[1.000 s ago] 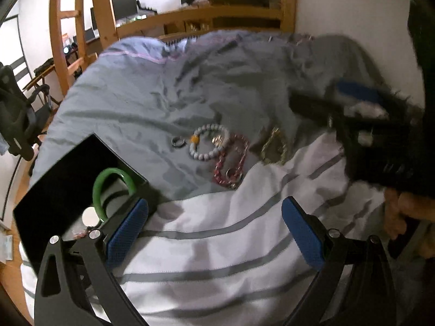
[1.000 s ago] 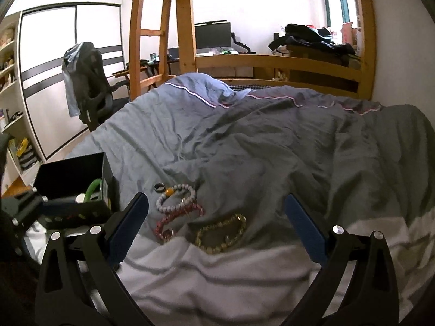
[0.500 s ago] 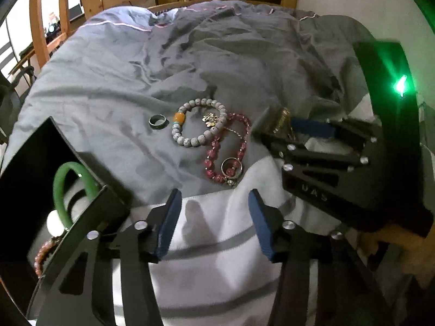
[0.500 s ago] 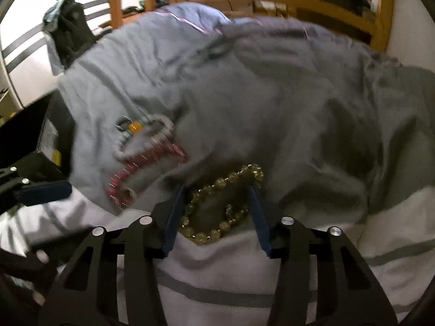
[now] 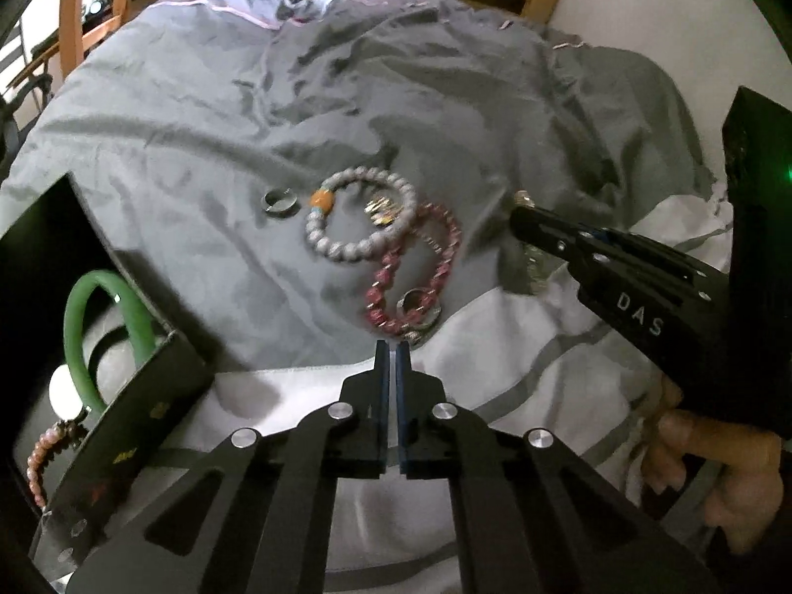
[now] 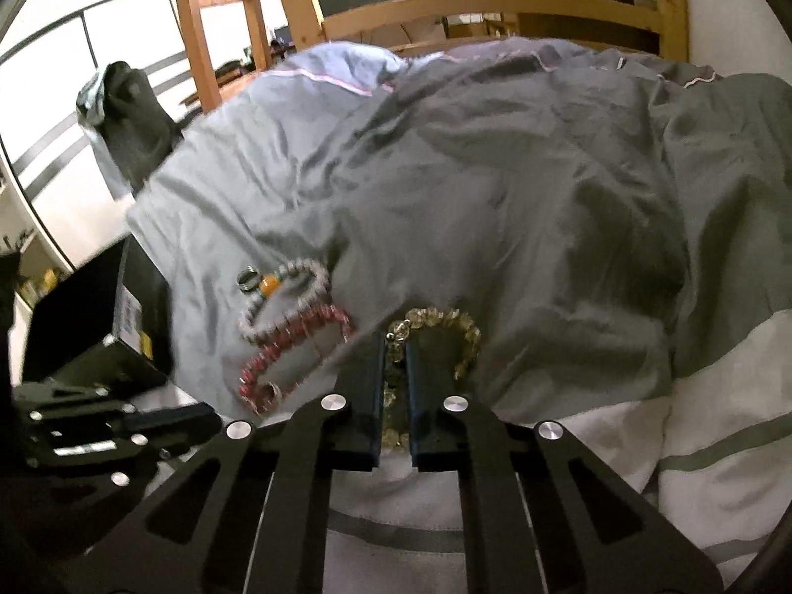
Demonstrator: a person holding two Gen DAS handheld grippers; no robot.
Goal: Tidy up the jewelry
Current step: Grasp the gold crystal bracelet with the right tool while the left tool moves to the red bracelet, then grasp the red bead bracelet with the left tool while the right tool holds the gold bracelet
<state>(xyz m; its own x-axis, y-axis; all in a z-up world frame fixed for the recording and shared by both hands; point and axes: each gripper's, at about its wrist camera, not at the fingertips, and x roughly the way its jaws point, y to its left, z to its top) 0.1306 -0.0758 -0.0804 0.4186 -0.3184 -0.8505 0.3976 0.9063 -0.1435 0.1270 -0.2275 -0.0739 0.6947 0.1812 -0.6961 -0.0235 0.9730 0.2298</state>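
Both hand-held grippers point(image 5: 393, 346) point(image 6: 395, 346) now closed.

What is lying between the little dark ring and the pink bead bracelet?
The grey-white bead bracelet, with its orange bead, lies between the ring and the pink bracelet. The left wrist view shows it best.

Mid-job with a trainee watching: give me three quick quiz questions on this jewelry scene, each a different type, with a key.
1. True or false: the right gripper has its fingers closed around the yellow bead bracelet.
2. Multiple choice: the green bangle is A) on the grey duvet, B) in the black box, C) in the left gripper.
3. Fill in: the grey bead bracelet has one ____ bead, next to the dark ring.

Key: 1 true; 2 B; 3 orange.
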